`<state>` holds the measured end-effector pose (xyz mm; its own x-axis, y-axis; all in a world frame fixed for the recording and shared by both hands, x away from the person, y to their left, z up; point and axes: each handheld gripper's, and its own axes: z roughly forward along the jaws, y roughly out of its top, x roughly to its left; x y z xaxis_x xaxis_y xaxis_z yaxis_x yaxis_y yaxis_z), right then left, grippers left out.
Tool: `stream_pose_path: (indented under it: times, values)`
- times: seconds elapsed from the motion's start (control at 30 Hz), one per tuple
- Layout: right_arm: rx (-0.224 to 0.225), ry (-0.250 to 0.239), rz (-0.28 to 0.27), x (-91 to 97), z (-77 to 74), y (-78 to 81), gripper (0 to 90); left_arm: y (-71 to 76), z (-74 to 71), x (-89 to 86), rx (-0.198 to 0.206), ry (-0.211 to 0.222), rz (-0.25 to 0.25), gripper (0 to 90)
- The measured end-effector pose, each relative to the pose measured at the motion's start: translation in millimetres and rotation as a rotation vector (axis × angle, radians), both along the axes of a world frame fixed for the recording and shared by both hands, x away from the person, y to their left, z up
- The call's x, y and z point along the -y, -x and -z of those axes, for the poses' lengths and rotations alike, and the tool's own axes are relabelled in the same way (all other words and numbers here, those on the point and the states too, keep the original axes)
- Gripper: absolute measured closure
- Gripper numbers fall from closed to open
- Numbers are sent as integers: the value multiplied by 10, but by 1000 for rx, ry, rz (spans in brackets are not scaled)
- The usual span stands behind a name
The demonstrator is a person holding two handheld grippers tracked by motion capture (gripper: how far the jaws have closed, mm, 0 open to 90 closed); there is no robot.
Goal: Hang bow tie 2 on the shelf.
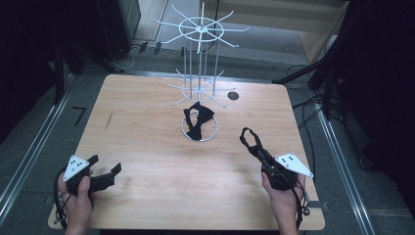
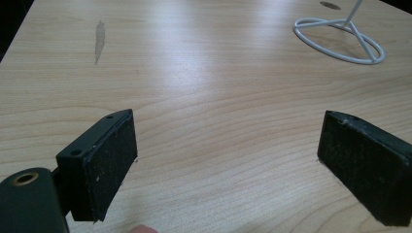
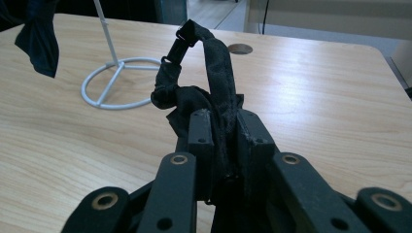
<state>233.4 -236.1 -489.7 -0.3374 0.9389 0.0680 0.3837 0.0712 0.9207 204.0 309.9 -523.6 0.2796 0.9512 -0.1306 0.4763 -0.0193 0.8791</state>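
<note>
Strap is sitting clamped in my right gripper, looping toward the rack at eleven o'clock, likely for hanging; left gripper is idling, jaws apart, empty.

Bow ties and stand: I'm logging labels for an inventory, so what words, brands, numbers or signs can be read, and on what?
None: no readable text on the bow tie, the strap in the right hand-held gripper, the white wire stand or the table.
</note>
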Motion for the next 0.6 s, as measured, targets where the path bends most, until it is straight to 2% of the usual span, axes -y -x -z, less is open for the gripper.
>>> stream_pose_path:
  times: [0.13, 0.6]
  values:
    - [19, -7, -2, -32, -40, -13, 791, 0, 0, -1, 0, 0, 1, 81]
    - [37, -22, -18, -134, -157, -56, 791, 0, 0, -2, 0, 1, 1, 81]
